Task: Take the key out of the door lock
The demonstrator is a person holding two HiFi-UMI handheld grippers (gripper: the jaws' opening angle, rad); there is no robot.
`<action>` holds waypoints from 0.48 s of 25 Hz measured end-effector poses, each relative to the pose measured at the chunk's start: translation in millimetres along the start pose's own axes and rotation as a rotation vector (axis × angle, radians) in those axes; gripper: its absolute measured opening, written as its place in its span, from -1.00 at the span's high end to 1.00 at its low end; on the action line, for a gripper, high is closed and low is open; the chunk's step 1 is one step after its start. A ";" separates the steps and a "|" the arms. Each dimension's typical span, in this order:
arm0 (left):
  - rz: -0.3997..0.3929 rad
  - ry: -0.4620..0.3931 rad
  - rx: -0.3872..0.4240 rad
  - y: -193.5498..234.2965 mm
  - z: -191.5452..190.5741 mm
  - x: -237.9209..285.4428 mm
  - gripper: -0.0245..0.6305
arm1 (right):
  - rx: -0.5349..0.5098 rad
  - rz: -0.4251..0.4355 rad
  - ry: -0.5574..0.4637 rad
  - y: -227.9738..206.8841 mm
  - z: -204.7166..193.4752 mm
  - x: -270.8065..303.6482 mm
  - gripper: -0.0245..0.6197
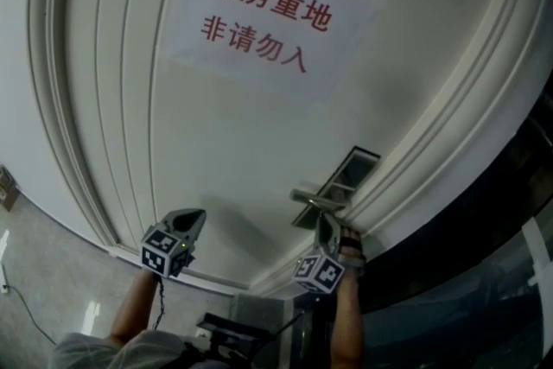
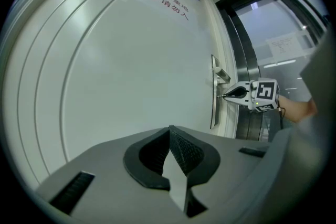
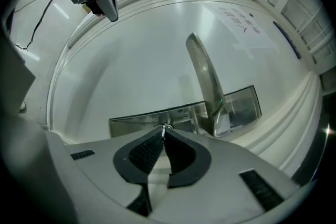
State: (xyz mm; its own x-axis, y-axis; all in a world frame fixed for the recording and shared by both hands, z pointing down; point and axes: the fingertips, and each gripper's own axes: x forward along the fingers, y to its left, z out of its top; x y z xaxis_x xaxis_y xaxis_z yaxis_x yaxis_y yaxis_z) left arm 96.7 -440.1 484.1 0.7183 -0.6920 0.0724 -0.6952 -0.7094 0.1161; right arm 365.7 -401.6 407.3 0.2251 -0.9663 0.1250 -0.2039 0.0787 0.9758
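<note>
Right gripper (image 3: 164,131): fingers pinched tight on key (image 3: 165,126). Key looks small, hard, light, maybe slippery. Best hold flat head, pull straight out. Key sits in lock plate (image 3: 139,120) by door (image 3: 131,44) edge, beside handle (image 3: 205,76). Left gripper (image 2: 170,132): fingers together, nothing in them.

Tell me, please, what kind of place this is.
Probably the entrance to a storeroom inside a building: a white panelled door carries a white paper sign whose red Chinese characters say storeroom, no entry, and it has a silver metal lever handle.

place: storeroom entrance | cues: white panelled door (image 1: 242,134); paper notice (image 1: 268,22) reading storeroom, no entry
</note>
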 end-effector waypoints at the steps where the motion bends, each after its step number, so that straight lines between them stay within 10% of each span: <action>1: -0.001 0.001 0.001 0.1 0.0 0.1 0.95 | -0.004 0.004 0.004 0.5 -0.3 0.0 0.84; 12: -0.010 0.003 0.003 3.6 -0.7 0.0 0.95 | -0.089 -0.001 0.023 0.1 -0.6 0.0 0.84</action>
State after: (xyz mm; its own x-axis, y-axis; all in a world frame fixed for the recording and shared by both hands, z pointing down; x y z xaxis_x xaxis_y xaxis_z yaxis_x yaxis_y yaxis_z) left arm 94.2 -442.5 485.2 0.7254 -0.6843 0.0745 -0.6879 -0.7168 0.1140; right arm 366.3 -401.5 407.5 0.2471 -0.9606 0.1272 -0.1183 0.1004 0.9879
